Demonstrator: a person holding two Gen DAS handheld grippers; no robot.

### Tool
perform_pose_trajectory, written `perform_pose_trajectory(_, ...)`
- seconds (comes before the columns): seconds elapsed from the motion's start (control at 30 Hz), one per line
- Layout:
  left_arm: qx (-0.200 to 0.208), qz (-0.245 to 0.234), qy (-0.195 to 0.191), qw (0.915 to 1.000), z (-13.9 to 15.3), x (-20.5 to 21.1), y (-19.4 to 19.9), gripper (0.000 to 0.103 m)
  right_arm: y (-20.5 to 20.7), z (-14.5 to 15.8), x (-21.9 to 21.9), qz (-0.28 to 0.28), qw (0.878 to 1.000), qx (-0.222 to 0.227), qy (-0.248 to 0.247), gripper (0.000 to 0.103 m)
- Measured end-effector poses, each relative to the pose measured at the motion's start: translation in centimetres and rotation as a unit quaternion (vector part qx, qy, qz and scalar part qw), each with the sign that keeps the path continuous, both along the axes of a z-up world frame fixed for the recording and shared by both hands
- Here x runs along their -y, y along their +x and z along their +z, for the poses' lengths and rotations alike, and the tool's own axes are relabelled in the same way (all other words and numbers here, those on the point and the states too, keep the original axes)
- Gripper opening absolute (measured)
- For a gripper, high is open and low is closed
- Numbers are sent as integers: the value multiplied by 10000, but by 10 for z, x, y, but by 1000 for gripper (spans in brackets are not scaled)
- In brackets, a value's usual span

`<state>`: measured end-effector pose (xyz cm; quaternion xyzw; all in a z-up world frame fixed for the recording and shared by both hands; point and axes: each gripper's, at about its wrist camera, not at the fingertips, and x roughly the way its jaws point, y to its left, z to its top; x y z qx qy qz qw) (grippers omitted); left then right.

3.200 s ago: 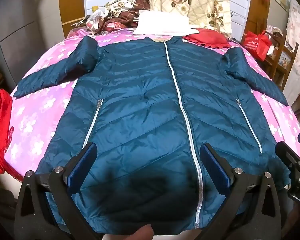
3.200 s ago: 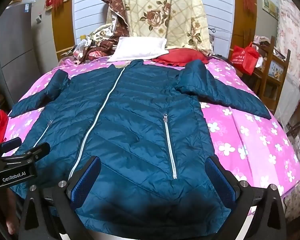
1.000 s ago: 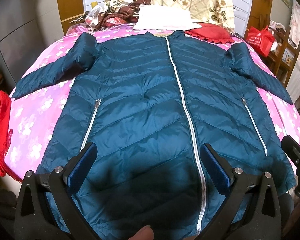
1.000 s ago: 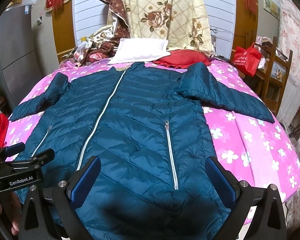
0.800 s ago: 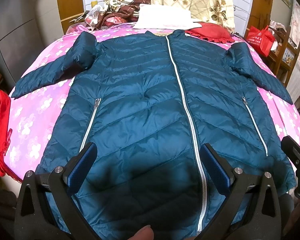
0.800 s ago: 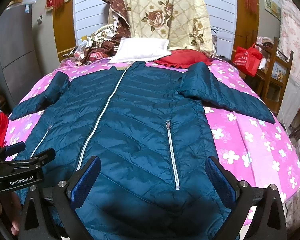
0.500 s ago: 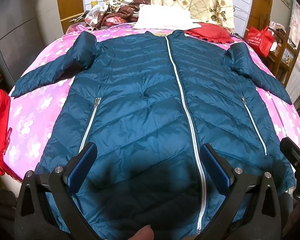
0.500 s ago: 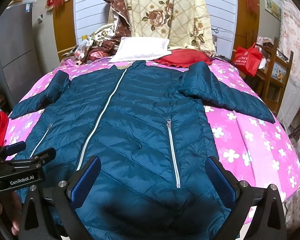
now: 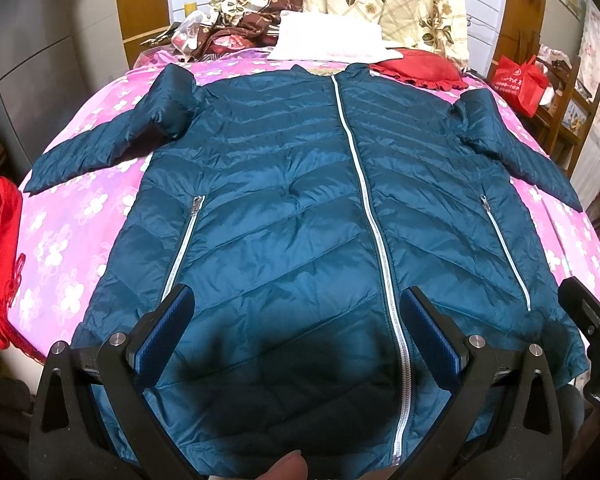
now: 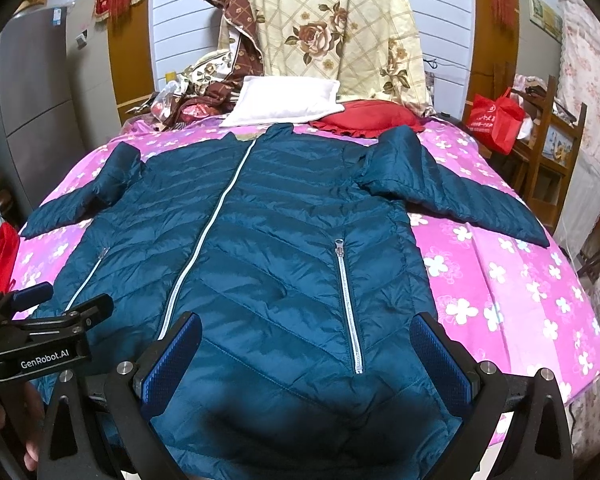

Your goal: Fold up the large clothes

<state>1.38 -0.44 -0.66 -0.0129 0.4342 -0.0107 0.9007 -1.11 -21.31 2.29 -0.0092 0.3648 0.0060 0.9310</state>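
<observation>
A dark teal quilted jacket (image 9: 284, 200) (image 10: 276, 248) lies flat and face up on the bed, zipped, hem toward me, both sleeves spread out to the sides. My left gripper (image 9: 296, 324) hovers open over the hem near the centre zipper, with nothing between its blue pads. My right gripper (image 10: 306, 350) hovers open above the hem beside the right pocket zipper (image 10: 348, 308), also holding nothing. The left gripper (image 10: 40, 320) shows at the lower left of the right wrist view.
The bed has a pink floral sheet (image 10: 512, 292). A white pillow (image 10: 288, 100) and red cushion (image 10: 368, 114) lie beyond the collar, with a floral quilt behind. Red cloth (image 9: 0, 264) hangs at the bed's left edge. A wooden shelf with a red bag (image 10: 496, 116) stands right.
Both grippers have moved slightly forward over the jacket's hem and stayed open. The jacket has not moved.
</observation>
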Motion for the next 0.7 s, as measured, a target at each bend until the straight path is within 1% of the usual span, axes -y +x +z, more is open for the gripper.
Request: perform_pose_trajectory(0.7,-18,34,-26,10000,-1,-4,0,103,-3,2,-4,-1,10000,45,-6,103)
